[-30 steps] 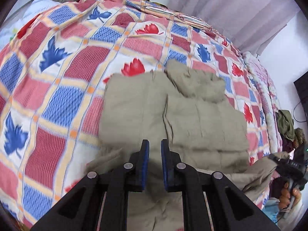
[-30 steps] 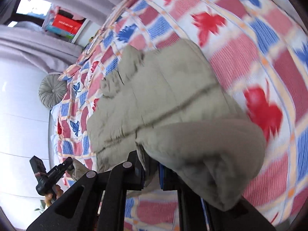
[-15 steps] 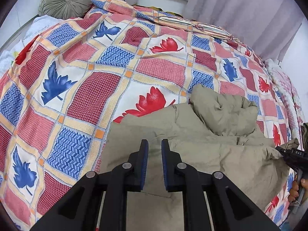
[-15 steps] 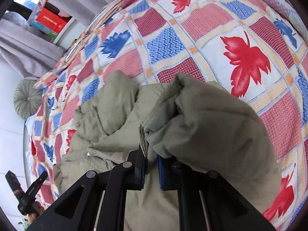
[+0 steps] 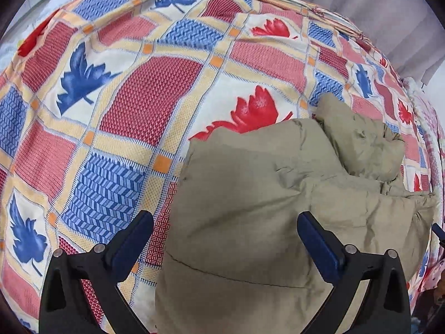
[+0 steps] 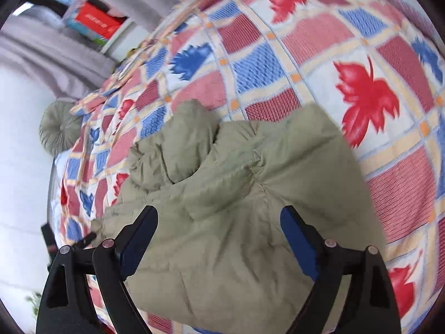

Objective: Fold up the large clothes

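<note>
A khaki padded jacket (image 5: 250, 203) lies folded over on itself on a bed with a red, blue and cream leaf-pattern quilt (image 5: 133, 105). Its bunched hood (image 5: 361, 144) points toward the far side. My left gripper (image 5: 225, 236) is open and empty just above the jacket's near fold. In the right wrist view the same jacket (image 6: 244, 208) fills the middle, hood (image 6: 178, 144) to the left. My right gripper (image 6: 219, 231) is open and empty over it, holding nothing.
A round grey-green cushion (image 6: 58, 128) lies at the head of the bed. Grey curtains (image 5: 389, 8) hang behind the bed, and a shelf with a red box (image 6: 97, 19) stands by them. The quilt (image 6: 361, 55) spreads wide around the jacket.
Both grippers have opened. The right one was shut on a fold of the jacket and has let it go; the fold now lies on the jacket. The left gripper came closer.
</note>
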The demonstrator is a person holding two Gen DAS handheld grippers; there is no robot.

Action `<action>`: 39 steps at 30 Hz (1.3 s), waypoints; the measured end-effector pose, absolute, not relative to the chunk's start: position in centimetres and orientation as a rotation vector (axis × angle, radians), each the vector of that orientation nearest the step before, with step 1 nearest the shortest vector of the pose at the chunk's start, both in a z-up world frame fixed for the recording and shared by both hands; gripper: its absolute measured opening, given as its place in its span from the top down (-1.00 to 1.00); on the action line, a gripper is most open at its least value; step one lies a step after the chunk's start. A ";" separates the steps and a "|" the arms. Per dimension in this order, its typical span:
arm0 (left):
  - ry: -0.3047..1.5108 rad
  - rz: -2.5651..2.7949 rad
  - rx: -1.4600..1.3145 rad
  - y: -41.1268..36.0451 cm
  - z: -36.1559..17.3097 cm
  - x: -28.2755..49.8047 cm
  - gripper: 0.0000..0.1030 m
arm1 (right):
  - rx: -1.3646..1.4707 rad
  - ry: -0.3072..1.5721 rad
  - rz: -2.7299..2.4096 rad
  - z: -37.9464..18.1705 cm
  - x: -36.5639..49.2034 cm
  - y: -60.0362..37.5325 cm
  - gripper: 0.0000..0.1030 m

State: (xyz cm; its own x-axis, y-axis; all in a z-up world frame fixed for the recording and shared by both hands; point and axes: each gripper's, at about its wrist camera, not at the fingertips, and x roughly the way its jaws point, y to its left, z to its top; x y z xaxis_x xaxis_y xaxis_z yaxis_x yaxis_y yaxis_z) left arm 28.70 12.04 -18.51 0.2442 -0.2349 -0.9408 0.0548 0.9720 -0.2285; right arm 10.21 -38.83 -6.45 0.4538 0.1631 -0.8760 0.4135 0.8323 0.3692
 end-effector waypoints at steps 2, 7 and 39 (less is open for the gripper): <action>1.364 -0.211 -0.197 12.8 -20.2 28.7 -1.00 | 0.490 1.112 -0.217 -5.8 9.6 -39.1 -0.78; 1.407 -0.285 -0.269 12.8 -22.0 28.4 -0.10 | 0.454 1.153 -0.417 -8.2 8.9 -43.3 -0.78; 1.027 -0.001 0.028 10.3 -13.8 30.3 -0.32 | 0.320 1.192 -0.535 -10.0 14.1 -42.3 -0.39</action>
State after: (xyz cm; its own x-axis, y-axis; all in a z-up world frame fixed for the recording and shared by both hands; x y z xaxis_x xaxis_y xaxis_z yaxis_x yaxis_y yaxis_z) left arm 30.32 10.31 -13.79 0.5172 0.0120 -0.8558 0.0142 0.9996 0.0226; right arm 14.08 -42.27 -10.03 0.2676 -0.2238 -0.9372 0.5512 0.8333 -0.0416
